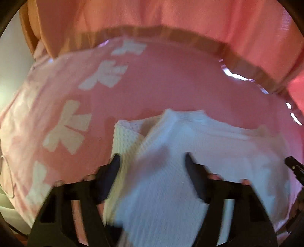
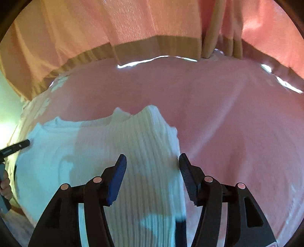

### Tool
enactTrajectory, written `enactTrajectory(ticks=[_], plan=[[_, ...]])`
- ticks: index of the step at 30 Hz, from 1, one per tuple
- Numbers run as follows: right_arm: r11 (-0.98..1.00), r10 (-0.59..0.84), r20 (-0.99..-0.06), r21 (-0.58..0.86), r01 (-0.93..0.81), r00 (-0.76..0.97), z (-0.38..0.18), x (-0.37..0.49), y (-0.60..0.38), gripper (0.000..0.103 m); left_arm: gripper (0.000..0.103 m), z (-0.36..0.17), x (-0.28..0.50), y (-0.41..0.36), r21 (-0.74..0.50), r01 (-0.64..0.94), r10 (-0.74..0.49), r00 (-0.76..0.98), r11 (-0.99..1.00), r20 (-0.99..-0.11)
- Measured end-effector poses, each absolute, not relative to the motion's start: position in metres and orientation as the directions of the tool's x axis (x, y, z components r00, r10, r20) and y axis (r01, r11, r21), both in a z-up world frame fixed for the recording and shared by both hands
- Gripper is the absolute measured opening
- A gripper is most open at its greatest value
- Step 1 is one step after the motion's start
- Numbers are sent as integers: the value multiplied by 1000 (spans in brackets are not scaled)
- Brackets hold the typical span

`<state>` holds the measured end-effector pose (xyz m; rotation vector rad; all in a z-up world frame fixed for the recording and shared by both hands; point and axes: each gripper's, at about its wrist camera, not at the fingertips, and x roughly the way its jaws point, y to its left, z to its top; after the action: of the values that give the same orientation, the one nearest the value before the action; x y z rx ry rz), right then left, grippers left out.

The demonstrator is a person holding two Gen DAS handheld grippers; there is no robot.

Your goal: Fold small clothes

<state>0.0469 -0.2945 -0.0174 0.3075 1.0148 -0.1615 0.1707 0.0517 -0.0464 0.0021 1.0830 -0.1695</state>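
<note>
Left wrist view shows the left gripper (image 1: 152, 161) at the bottom centre of the frame, its two black fingers (image 1: 112, 167) spread wide with the white garment (image 1: 218, 152) lying under and between them; neither pad is seen to pinch the fabric, though the picture is blurred by motion. The garment, a white ribbed knit, fills the lower middle and lower right of this frame, with a folded layer running up the centre to a raised peak and another folded corner just left of it. It lies on a pink cloth (image 1: 171, 81) that covers the surface; white blocky shapes (image 1: 66, 127) are printed on the cloth down the left side of the frame. A pink curtain (image 1: 171, 17) with a brownish hem hangs across the top. At the right edge a black tip of the right gripper (image 1: 294, 167) juts in over the garment. Right wrist view has the right gripper (image 2: 152, 163) at bottom centre, also spread wide, blue pad on the left finger, with a ribbed fold of the garment (image 2: 148, 152) running between the fingers and not clamped. The rest of the garment spreads to the lower left, where a finger of the left gripper (image 2: 17, 146) reaches its edge. Pink cloth (image 2: 237, 123) fills the right half and the curtain (image 2: 95, 28) the top.
</note>
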Motion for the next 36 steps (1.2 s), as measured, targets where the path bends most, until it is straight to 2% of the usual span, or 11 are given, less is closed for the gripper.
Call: enactTrajectory(ticks=[1,2,3,5,8,11,13,15,20,25,36], plan=[[942,25,-855,194,274,519,-24,52,-298,43,32,-55,176,54,-84,137,-137,445,987,-885],[938,31,-851,206,279,524,-27,54,-300,15,26,-59,179,56,-91,126,-138,439,988,-888],[933,36,-843,221,283,537,-26,55,-300,12,14,-59,178,57,-101,125,-147,444,987,-884],[916,66,-792,290,278,607,-10,51,-302,11,8,-45,175,60,-128,145,-182,473,981,-862],[925,43,-742,283,254,669,11,51,-297,11,8,-36,178,63,-100,136,-157,517,986,-841],[915,20,-826,243,323,564,-27,68,-307,12,9,-58,191,66,-79,104,-118,459,992,-881],[906,33,-826,263,333,562,-40,68,-309,11,10,-61,189,59,-33,118,-86,478,992,-874],[910,11,-827,241,337,562,-24,66,-302,21,12,-50,180,53,-13,138,-80,494,990,-866],[953,-3,-738,203,225,675,25,44,-265,22,13,-30,165,46,-31,168,-119,546,985,-829],[958,-3,-837,153,240,547,-31,56,-262,15,13,-61,176,38,28,144,-46,488,989,-872],[975,90,-723,203,86,685,45,10,-207,17,25,-39,135,34,43,168,-57,546,985,-836]])
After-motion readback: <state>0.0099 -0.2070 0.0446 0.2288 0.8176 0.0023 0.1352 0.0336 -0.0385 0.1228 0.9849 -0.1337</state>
